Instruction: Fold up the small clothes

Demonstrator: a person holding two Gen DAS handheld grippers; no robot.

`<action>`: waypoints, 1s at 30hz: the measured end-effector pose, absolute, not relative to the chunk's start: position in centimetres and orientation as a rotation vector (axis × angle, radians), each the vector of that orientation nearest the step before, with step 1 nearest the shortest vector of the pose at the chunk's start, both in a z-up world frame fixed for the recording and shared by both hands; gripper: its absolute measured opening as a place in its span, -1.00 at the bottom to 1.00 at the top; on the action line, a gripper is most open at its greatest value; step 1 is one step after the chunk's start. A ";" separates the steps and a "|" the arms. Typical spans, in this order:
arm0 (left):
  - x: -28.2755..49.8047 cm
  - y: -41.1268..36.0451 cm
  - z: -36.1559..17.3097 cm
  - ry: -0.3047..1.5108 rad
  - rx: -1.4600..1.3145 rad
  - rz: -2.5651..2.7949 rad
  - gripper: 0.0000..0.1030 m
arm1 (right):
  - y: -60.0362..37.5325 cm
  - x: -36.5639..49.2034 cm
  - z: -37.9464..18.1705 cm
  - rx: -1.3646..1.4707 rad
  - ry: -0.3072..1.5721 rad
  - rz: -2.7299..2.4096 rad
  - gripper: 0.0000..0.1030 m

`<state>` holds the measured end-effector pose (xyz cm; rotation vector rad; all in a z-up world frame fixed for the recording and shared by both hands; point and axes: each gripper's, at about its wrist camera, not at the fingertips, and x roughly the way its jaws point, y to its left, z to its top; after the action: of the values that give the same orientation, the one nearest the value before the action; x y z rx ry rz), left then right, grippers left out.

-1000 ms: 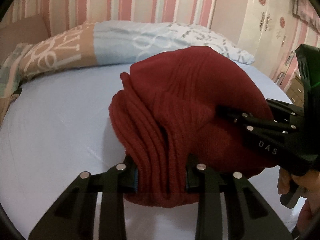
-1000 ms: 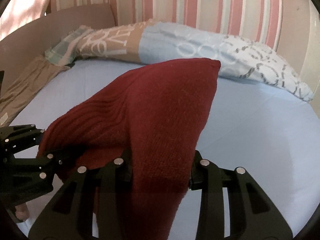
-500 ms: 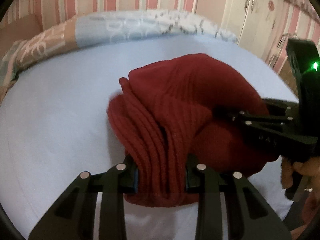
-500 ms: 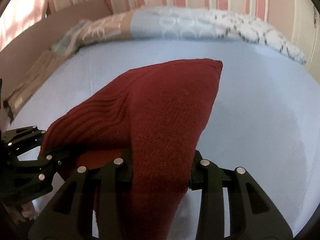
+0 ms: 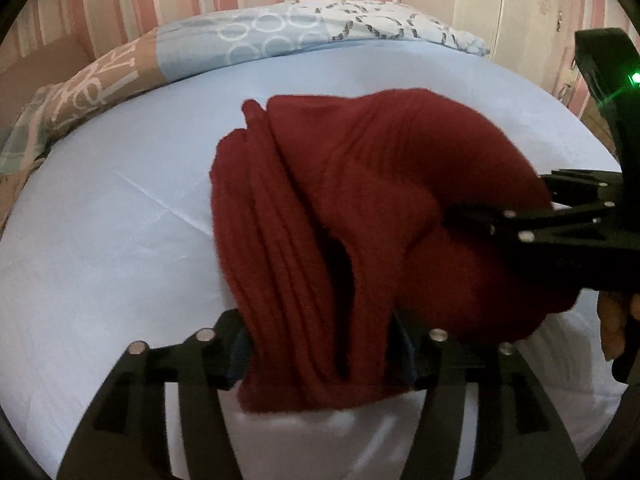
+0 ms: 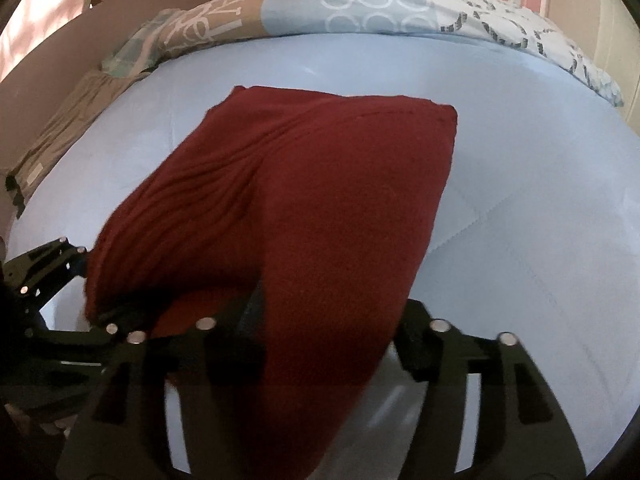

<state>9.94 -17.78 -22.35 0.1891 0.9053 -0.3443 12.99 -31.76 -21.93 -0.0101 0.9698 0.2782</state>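
Red knitted garment (image 5: 360,216) lies bunched on the light blue bed sheet (image 5: 112,208), in the middle of the bed, well apart from the patterned pillow (image 5: 280,32) at the far side. I have the left gripper (image 5: 320,354) at its near ribbed edge and the right gripper (image 6: 328,344) at the other near corner. The jaws of both are opening now, with the cloth between them. On the right side I see a gap between one pad and the fabric; on the left the folds fill the space, and I judge they are no longer pressed.

To do this release well, I think I must let the jaws open fully before I draw back, so no knit loop catches on a finger. Then I should pull each gripper straight out along its own fingers, low and slowly, so that the fold is not dragged open. The thick ribbed part may spring up a little.
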 end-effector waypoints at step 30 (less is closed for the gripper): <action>11.0 -11.8 -24.4 0.964 0.192 -0.326 0.49 | -32.3 9.8 -24.4 -0.167 1.030 0.046 0.82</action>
<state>11.02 -11.83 -24.37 0.1921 0.9637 -0.3259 9.83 -32.33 -24.41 -0.1667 1.0305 0.0461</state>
